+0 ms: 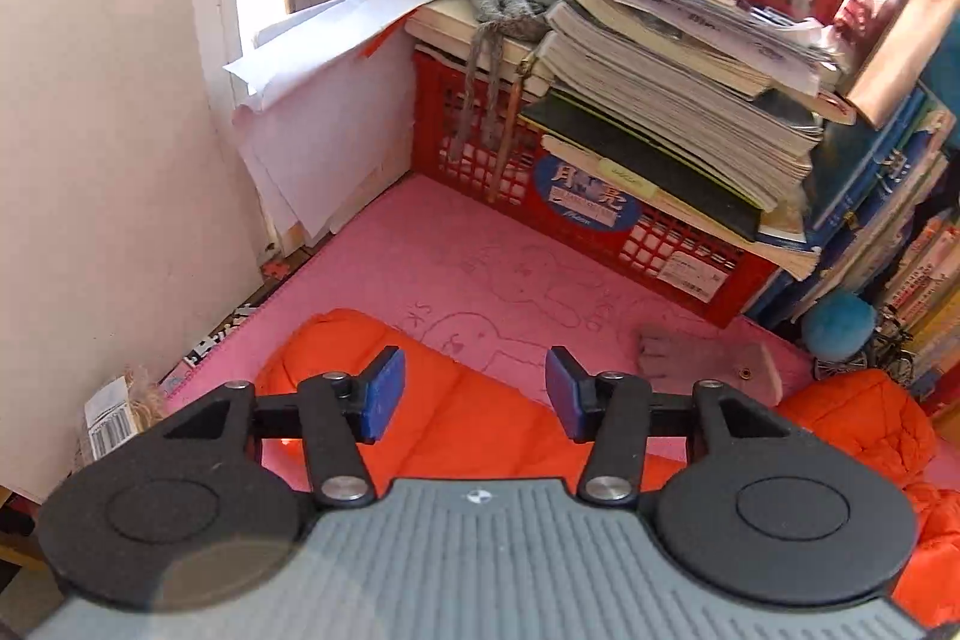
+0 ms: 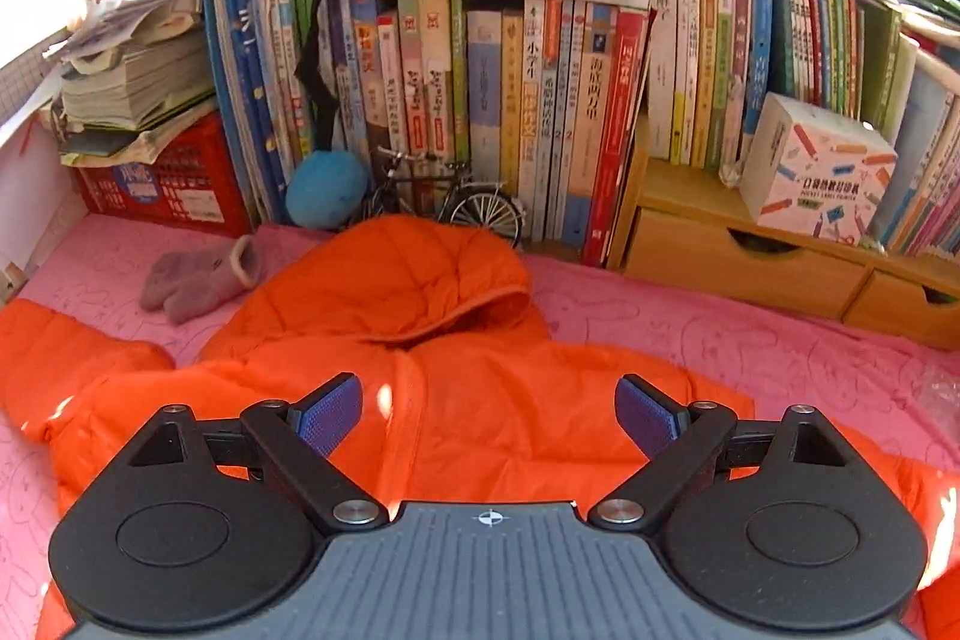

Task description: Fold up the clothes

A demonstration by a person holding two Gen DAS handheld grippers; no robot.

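In your left view, your left gripper point(image 1: 474, 391) hangs partly open and empty over one sleeve point(image 1: 354, 370) of the orange jacket point(image 1: 456, 424). In your right view, your right gripper point(image 2: 487, 415) gapes wide above the jacket's chest (hood point(image 2: 414, 274) pointing away), so it's nearer the middle.

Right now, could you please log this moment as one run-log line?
task: fold clothes | left claw: open, empty | right claw: open, empty | orange jacket: on pink mat, hood up, unfolded

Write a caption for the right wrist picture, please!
Open right gripper hovers over an orange puffer jacket spread on a pink mat.
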